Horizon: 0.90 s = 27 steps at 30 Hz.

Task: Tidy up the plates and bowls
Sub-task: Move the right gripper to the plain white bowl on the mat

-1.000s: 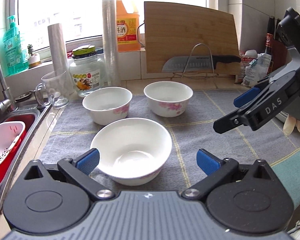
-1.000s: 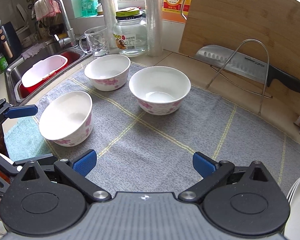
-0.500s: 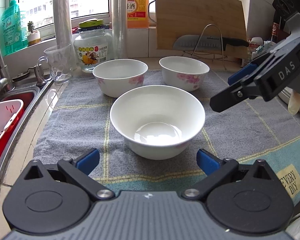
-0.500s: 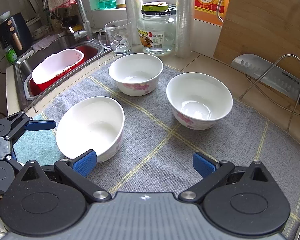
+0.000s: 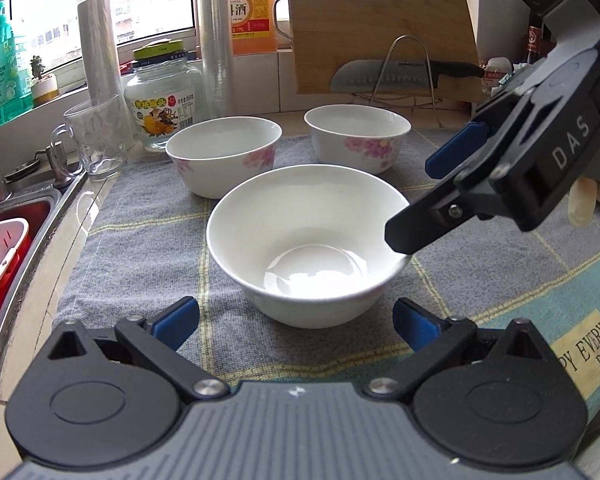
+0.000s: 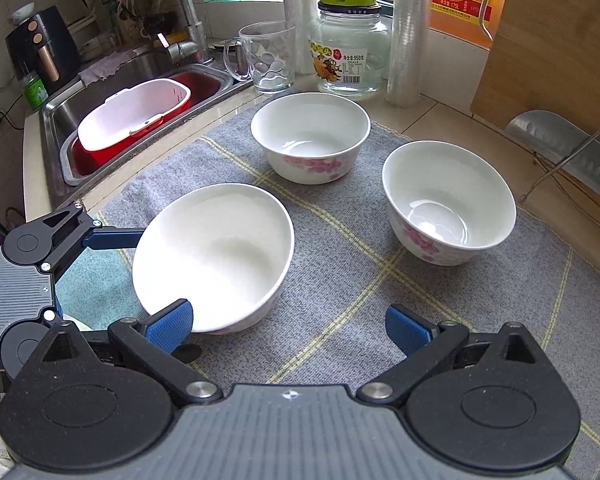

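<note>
Three white bowls with pink flowers stand on a grey mat. The near bowl sits just ahead of my open left gripper, between its fingers' line. In the right wrist view that bowl lies at the left pad of my open right gripper. The right gripper also shows in the left wrist view, at the bowl's right rim. Two more bowls stand farther back, also seen in the left wrist view.
A sink with a red and white basket lies to the left. A glass mug, jar, plastic rolls, oil bottle, cutting board and a knife on a wire rack line the back.
Both grippers have closed in on the near bowl. The right gripper swung left and lower, its left finger now beside the bowl's rim. Bowls have not moved.
</note>
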{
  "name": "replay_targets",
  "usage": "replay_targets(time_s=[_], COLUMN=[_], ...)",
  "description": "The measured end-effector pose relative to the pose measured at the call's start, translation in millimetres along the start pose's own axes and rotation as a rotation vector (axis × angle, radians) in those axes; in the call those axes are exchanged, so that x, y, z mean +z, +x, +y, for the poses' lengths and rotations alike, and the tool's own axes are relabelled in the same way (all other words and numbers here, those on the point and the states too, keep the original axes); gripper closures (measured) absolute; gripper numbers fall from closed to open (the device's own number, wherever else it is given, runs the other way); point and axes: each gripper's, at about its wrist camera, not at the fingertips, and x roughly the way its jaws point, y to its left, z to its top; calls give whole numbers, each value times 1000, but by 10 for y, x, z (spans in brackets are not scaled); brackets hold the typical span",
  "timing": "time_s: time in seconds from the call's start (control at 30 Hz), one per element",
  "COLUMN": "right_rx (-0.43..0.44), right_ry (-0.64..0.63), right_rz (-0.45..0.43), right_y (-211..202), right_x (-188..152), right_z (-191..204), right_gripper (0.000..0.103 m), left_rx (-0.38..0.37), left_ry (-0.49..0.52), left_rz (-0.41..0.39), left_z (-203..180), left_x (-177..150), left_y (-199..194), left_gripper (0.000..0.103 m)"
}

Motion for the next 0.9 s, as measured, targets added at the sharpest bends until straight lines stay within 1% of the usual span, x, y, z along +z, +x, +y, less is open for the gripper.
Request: replay_targets(time_s=[0.37,0.57,0.7,0.9], right_rx=[74,111,126,153], right_ry=[-2,-7,-18,-27], right_rz=[35,34,33,28], right_y=[253,353,393,389], right_x=[121,215,251,269], right_z=[47,94,129,160], right_gripper=[0,0,0,1], left_rx=[-20,-33,-59,-76], left_ry=[19,26,30,51], left_rz=[-10,-18,-18,-20], left_z=[32,46,43,26], left_x=[20,38,54,71], left_y=[53,58,56,39], left_gripper=[1,3,11,17])
